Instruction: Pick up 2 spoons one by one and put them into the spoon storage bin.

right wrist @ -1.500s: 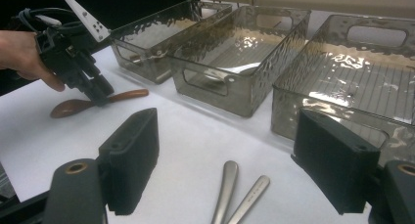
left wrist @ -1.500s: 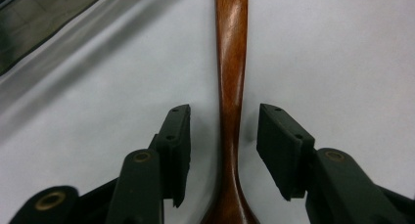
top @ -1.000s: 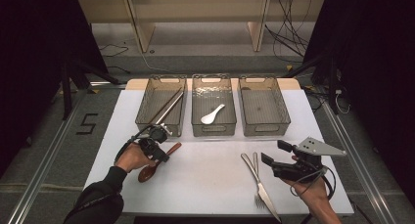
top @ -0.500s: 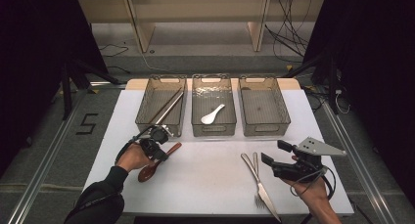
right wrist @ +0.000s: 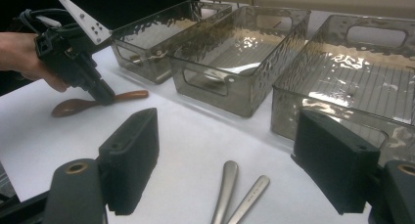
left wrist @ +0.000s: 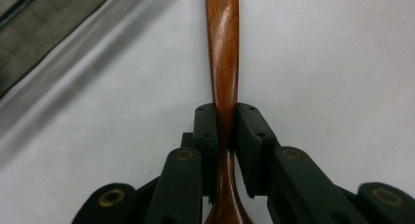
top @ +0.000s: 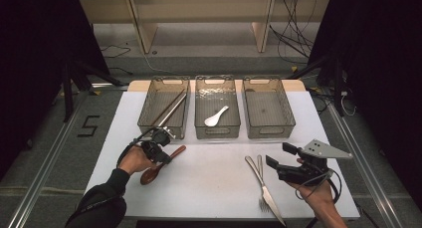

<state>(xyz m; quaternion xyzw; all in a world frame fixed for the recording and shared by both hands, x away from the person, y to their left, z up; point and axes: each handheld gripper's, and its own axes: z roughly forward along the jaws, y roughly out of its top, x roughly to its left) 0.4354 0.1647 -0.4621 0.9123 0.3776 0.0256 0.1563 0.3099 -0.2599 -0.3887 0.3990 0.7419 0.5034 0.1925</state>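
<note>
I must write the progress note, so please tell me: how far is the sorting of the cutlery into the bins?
Done: chopsticks lie in the left bin and a white spoon in the middle bin. In hand: the left gripper has just been closing and now clamps the wooden spoon, which rests on the table. Left: the knife and fork by the open right gripper; the right bin is empty.

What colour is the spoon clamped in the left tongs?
Glossy reddish-brown wood; the wooden spoon shows best in the left gripper view, between the left tongs.

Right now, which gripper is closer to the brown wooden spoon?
Left. The left gripper is clamped on the wooden spoon handle; the right gripper hovers open across the table beside the metal cutlery.
</note>
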